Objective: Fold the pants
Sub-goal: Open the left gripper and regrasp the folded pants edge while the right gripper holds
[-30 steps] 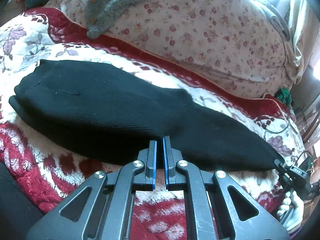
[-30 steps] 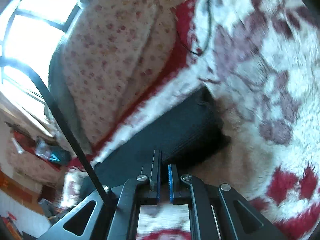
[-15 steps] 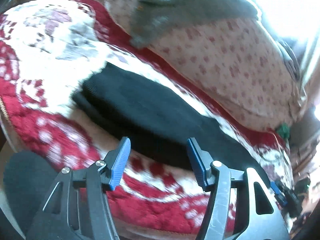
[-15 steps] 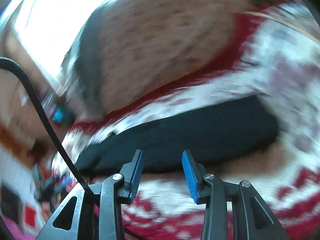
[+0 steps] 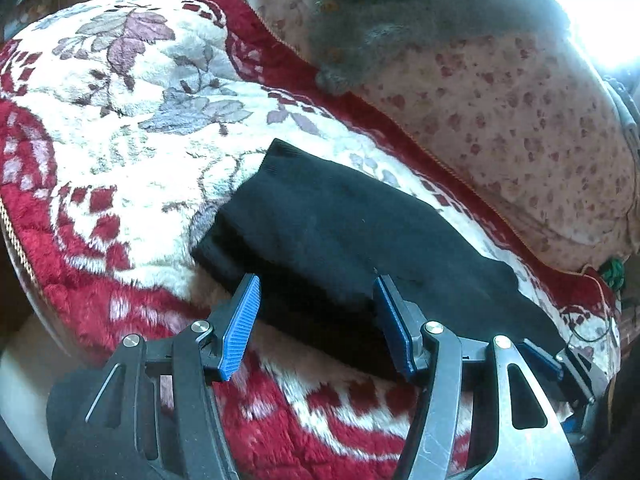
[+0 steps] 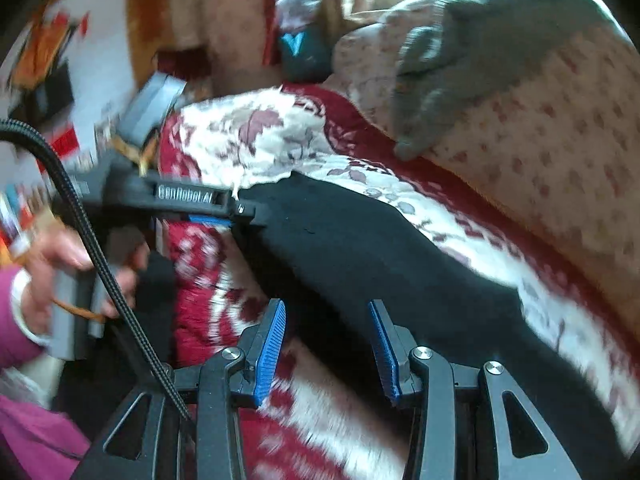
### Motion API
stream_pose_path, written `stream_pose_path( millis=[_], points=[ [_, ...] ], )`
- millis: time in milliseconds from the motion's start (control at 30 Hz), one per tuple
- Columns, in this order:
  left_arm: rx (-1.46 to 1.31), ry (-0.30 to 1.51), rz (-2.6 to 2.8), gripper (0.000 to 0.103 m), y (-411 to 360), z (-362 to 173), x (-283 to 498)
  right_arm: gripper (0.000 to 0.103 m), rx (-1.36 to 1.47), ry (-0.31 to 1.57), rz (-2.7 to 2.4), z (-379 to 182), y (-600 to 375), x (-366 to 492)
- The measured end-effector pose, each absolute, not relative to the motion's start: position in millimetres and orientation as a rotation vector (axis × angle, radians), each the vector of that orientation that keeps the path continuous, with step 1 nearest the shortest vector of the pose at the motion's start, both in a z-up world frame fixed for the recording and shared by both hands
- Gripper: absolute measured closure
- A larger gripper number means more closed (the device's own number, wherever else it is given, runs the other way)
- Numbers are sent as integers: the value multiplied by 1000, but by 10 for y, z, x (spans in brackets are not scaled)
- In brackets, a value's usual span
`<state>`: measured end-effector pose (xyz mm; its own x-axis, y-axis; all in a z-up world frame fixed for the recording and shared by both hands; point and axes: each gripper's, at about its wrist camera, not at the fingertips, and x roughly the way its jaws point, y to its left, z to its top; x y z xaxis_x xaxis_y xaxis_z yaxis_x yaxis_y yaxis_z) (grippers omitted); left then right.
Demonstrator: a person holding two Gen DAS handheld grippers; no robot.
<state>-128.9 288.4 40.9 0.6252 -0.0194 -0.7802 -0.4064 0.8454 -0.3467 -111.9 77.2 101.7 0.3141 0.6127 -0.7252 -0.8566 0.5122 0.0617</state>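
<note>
The black pants [image 5: 352,240] lie in a long narrow band across the red-and-white floral blanket [image 5: 132,128] on the bed, apparently already doubled lengthwise, with the flowered quilt [image 5: 520,128] bunched behind them and a grey garment [image 5: 384,20] draped on top of that. So the lengthwise fold looks finished, and the crosswise fold is the step now in hand.

The left hand-held gripper [image 5: 316,320] hovers at the near edge of the band, close to its squared-off end, blue pads spread wide and nothing between them. Its jaws have just been opening. The right hand-held gripper [image 6: 328,344] sits further along the same near edge (its view is smeared by motion), jaws parted more narrowly, also just opened, and also pressing on nothing: cloth lies beyond the pads, not in them. In that view the person's hand [image 6: 60,280] grips the handle of the left tool beside the pants' end.

Next up, by the look of it: each pair of jaws must drop onto the cloth and bite through every layer at the edge, then carry one end over toward the other. Catching only the top layer would pull the earlier fold apart.
</note>
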Motion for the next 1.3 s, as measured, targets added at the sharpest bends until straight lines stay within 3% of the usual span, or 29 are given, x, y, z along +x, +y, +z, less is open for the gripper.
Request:
stream_pose_path(
  millis=[167,300,367,467,700,1000,1167,1300],
  points=[
    [-547,885,233,45,2946,348,-1161,63,-533,717,960,805,982,-1075],
    [-543,863,244,46,2952,316,-1116,88,-481,727,980,794,955,-905],
    [-495,860,264,67,2926,329,-1115,94,-428,751,989,803,941,-847],
    [-490,848,263,84,2965,356,-1158,96,-337,780,1016,876,885,-809],
    [-468,843,249,88,2979,423,-1330,99,-336,815,1107,923,965,-1016],
    [-406,871,290,85,2916,374,-1308,98,-268,990,1106,673,1031,-971],
    [-389,858,304,85,2872,501,-1386,95,-168,869,1128,1076,813,-990],
    [-358,851,331,84,2822,590,-1442,81,-130,854,1089,1170,681,-924]
  ],
)
